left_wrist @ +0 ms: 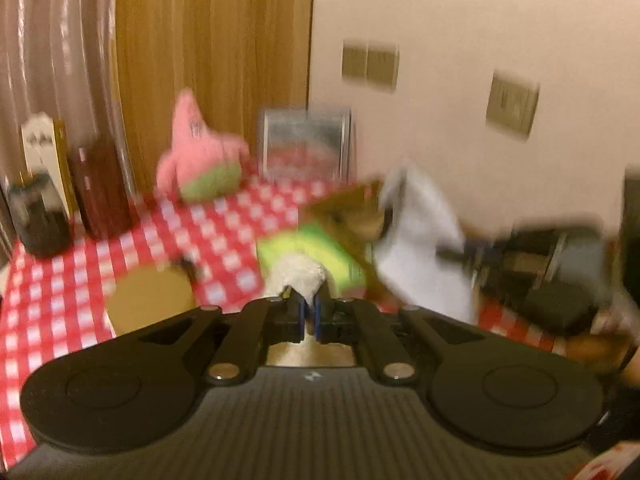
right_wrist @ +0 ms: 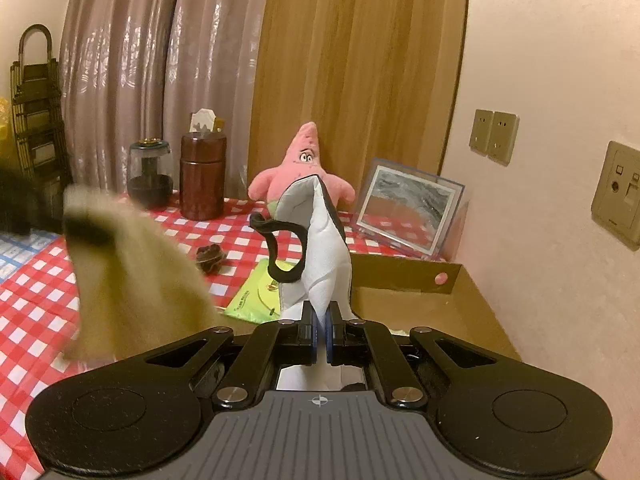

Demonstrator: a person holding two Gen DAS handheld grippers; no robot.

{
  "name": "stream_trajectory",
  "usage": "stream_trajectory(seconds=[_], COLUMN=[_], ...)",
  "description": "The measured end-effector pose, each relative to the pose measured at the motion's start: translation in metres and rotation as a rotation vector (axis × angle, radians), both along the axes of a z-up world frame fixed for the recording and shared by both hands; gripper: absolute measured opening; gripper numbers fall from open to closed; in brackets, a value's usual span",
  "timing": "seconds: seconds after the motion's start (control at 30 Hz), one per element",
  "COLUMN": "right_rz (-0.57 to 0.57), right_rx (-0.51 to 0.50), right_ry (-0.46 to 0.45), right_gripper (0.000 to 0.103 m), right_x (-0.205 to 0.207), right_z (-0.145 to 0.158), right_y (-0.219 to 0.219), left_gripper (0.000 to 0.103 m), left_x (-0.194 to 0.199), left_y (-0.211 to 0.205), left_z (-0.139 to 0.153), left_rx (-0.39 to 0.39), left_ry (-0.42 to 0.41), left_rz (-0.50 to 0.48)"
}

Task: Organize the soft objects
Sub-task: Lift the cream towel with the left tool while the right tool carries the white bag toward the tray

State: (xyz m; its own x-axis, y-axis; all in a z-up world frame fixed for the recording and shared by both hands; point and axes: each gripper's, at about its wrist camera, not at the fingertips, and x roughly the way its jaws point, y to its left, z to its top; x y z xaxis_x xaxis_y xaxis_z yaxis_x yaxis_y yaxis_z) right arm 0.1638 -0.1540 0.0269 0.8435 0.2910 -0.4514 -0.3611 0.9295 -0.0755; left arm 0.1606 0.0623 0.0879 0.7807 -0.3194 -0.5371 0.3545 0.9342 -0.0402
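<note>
- The right claw (right_wrist: 321,330) is closed on the bottom tip of a white padded pouch (right_wrist: 326,248), which stands upright just past its blue pads; the pouch is smooth and quilted, edged in dark trim, with one black strap (right_wrist: 276,240) curling off its left side
- The left claw (left_wrist: 307,314) is pinched shut on a fluffy cream cloth (left_wrist: 298,274); in the right view the same cloth (right_wrist: 132,272) hangs as a blurred tan cone at the left
- From the left view the pouch (left_wrist: 420,248) shows as a white blur to the right, with the other claw's dark body (left_wrist: 560,280) behind it
- One pink star plush (right_wrist: 301,172) with green shorts sits at the back of the table, against a wooden panel (right_wrist: 352,60), well beyond both claws
- One flat glossy green packet (right_wrist: 264,288) lies on the table just left of the pouch
- One open cardboard box (right_wrist: 404,276) with a round hole in its wall stands at the right, beside the pouch
- The table wears a slick red-and-white check cover (right_wrist: 32,300)
- Two jars stand at the back left: one brown cylinder (right_wrist: 202,176) and one rounded glass jar (right_wrist: 149,176) with dark contents
- One framed picture (right_wrist: 408,204) leans on the wall
- One small dark crumpled lump (right_wrist: 211,258) lies near the packet; I cannot tell what it is
- Three beige wall plates (right_wrist: 494,136) show on the textured pink wall
</note>
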Motion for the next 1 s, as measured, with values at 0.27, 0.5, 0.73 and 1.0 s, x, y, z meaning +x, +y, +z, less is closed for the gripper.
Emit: stream_trajectory(seconds=[0.27, 0.5, 0.73, 1.0], right_rz=[0.002, 0.001, 0.005, -0.001], right_rx=[-0.009, -0.006, -0.005, 0.004], right_ry=[0.027, 0.041, 0.059, 0.06], right_gripper=[0.004, 0.004, 0.004, 0.004], right_x=[0.004, 0.011, 0.017, 0.021], right_z=[-0.011, -0.019, -0.029, -0.03], right_y=[-0.001, 0.002, 0.004, 0.002], left_gripper=[0.013, 0.084, 0.086, 0.067], left_x=[-0.014, -0.013, 0.007, 0.031], left_y=[-0.023, -0.036, -0.035, -0.04], left_z=[-0.102, -0.145, -0.156, -0.166], left_rx=[0.066, 0.209, 0.234, 0.22], left_ry=[0.225, 0.223, 0.202, 0.215], left_rz=[-0.06, -0.055, -0.018, -0.021])
